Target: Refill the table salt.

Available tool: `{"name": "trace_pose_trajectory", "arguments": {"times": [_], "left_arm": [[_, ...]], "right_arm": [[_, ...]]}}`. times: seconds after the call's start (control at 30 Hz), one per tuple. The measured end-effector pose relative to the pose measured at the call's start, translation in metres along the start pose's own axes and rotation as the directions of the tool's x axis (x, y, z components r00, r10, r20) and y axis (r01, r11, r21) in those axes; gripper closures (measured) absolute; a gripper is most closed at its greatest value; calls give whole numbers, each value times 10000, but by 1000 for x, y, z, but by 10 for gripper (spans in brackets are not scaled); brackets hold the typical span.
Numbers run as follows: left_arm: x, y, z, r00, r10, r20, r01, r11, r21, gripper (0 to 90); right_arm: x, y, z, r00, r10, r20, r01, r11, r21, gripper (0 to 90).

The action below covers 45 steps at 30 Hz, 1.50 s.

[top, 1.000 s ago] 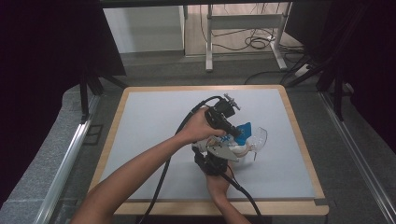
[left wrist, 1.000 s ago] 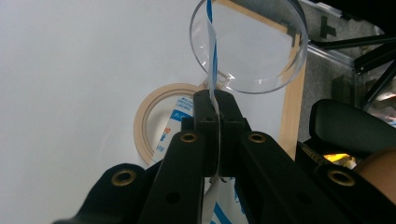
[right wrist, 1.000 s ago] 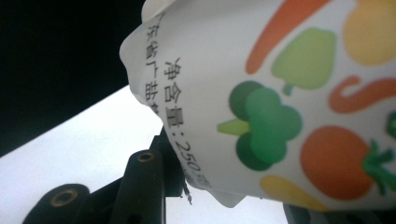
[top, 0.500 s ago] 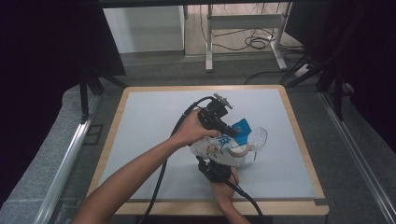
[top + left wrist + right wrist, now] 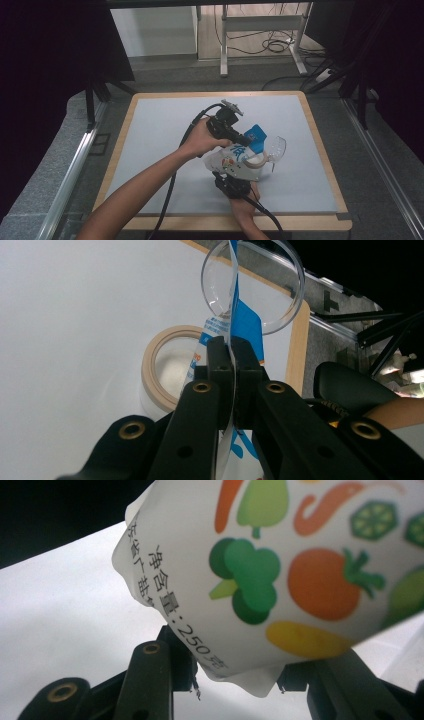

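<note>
A white bag [image 5: 234, 163] printed with vegetables, blue at its top, hangs tilted over the middle of the table. My left gripper [image 5: 248, 138] is shut on the bag's flat top edge [image 5: 246, 322], the pads [image 5: 218, 357] pressed together on the film. From below, my right gripper [image 5: 234, 176] holds the bag's bottom corner [image 5: 240, 672] between its jaws, which stand partly apart with the bulging bag [image 5: 280, 570] filling the gap. In the left gripper view my left gripper [image 5: 232, 347] points down toward the table.
A clear round plastic dish [image 5: 276, 146] stands just right of the bag, seen on edge behind the film [image 5: 280, 300]. A beige ring of tape [image 5: 150, 371] lies on the pale grey mat [image 5: 160, 135]. A wooden rim [image 5: 320, 150] frames the mat.
The left gripper and the bag's blue top have edged slightly to the left. The right hand stays where it was.
</note>
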<state>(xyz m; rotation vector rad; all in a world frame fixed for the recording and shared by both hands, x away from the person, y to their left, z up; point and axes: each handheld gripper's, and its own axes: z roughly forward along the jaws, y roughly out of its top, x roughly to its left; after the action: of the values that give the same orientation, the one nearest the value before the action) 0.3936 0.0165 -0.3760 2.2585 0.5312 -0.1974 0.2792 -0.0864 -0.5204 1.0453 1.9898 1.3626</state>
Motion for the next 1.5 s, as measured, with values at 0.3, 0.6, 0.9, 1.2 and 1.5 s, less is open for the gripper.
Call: {"name": "trace_pose_trajectory", "arguments": {"times": [0.3,0.6,0.9,1.2,1.5], "left_arm": [[4,-3,-5,9998,-178,-87,176,9995,-259,899],[7,-9,-11,9992,-372,-173,364,9983,-447,899],[4,-17,-16,9993,-357,-113,349,9973,-647,899],[7,-25,-22,9992,-397,-66,390,9955,-863,899],[10,-36,-27,9986,-525,-60,516,9924,-1118,898]], "right_arm": [[-5,-4,-4,10000,-2,46,2,9999,167,587],[-12,-7,-7,10000,14,95,-17,9994,347,574],[-16,-12,-9,9996,63,260,-75,9989,466,569],[-18,-14,-11,9989,11,462,-31,9991,429,570],[-19,-16,-12,9990,-178,408,153,9980,608,593]]}}
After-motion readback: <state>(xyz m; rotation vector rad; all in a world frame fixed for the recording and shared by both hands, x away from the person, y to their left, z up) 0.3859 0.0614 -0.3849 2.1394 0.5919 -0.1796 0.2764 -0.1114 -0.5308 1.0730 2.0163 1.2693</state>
